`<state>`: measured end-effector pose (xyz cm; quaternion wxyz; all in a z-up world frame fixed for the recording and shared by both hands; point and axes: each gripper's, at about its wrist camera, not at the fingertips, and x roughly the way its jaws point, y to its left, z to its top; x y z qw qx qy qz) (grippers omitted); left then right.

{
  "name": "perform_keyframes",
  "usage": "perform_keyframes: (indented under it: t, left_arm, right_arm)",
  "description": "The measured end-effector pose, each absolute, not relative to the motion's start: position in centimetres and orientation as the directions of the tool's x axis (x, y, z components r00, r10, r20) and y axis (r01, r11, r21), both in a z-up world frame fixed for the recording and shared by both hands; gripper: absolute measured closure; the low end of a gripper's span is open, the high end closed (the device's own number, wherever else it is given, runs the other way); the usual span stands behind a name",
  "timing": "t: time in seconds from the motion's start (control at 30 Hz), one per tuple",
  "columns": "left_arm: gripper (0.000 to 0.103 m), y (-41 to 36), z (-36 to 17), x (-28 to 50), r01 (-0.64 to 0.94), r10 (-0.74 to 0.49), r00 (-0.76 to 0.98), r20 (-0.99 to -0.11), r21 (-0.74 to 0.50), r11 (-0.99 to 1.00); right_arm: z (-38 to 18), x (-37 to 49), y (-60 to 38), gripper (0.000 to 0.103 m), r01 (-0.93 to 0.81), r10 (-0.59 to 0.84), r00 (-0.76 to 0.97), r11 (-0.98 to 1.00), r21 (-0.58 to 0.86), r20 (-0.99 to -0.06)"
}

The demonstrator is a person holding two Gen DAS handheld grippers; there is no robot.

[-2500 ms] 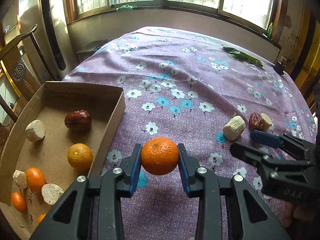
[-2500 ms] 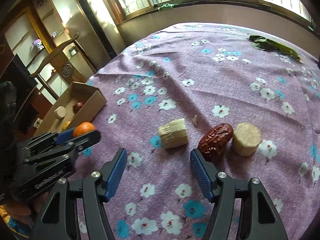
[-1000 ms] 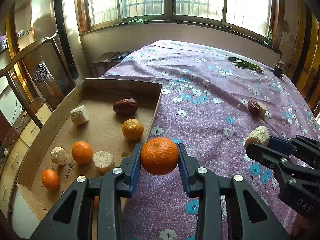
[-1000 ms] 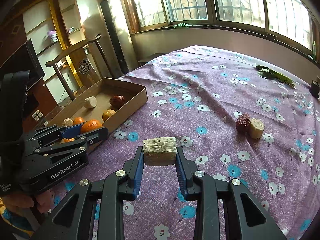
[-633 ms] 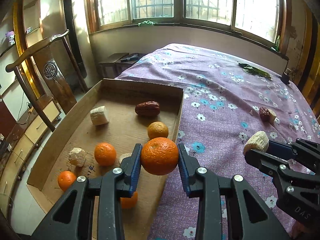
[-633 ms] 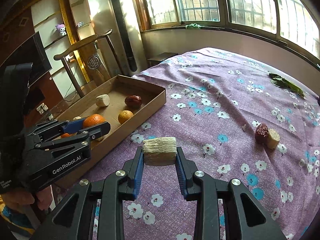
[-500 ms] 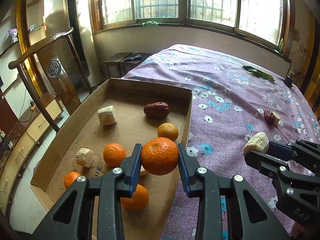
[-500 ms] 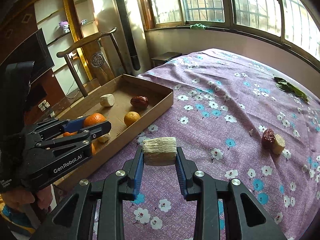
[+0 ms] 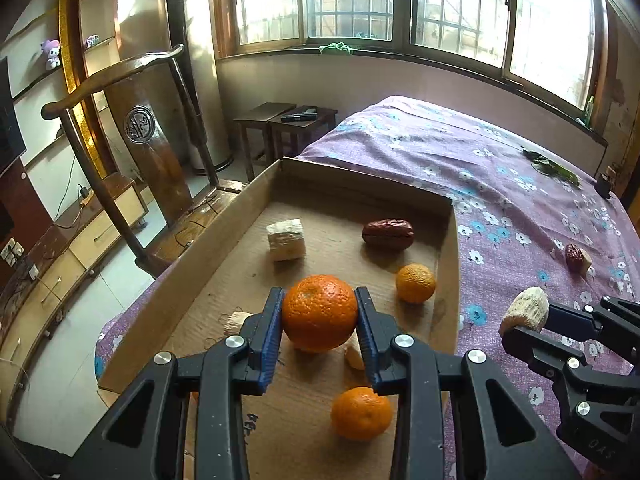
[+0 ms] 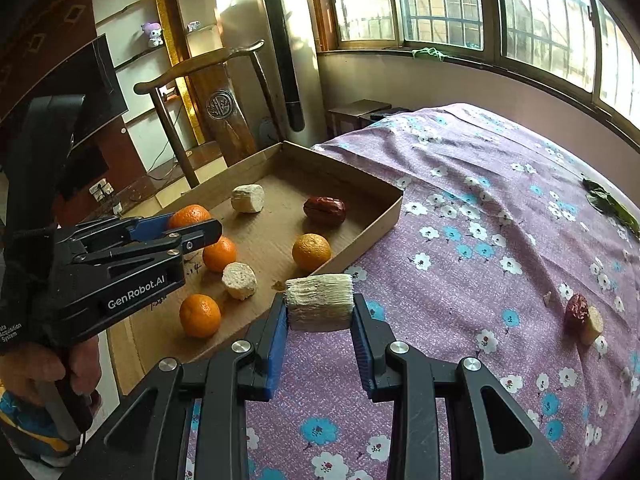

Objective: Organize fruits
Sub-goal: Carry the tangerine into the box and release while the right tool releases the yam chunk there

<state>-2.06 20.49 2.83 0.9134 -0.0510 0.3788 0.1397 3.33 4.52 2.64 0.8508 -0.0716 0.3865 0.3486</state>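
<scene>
The orange [image 9: 319, 318] sits clamped between the pads of the left tongs [image 9: 320, 330], hanging above the floor of the cardboard tray [image 9: 450, 280] roughly mid-tray. The pale fibrous chunk [image 10: 320, 302] is pinched in the right tongs [image 10: 320, 320], hovering just outside the tray's near wall, over the purple flowered bedspread [image 10: 480, 220].

A second ago both tongs were out over the bedspread with the tray off to the side; now the orange is over the tray and the chunk is almost at its edge. Both pieces look ready to be set down, the orange first.

Inside the tray lie a red date [image 9: 387, 234], a white chunk [image 9: 286, 239], a small orange [image 9: 415, 283] and another orange [image 9: 361, 412] near the tongs; something pale sits under the held orange, probably another chunk, though it is mostly hidden. The open room is the bare cardboard left of centre. The right tongs must clear the tray wall. A date and chunk [image 10: 582, 316], touching, remain on the bed.
</scene>
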Motion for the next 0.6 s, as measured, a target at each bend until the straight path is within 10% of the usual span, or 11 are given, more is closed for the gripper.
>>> perform_keyframes:
  t: [0.6]
  left_arm:
    - [0.069,26.4,2.6,-0.5,-0.352,0.222,0.635,-0.74,-0.021,0.936]
  right_arm:
    - [2.0,4.8,9.0,0.07,-0.706,0.559,0.402,0.694,0.143,-0.725]
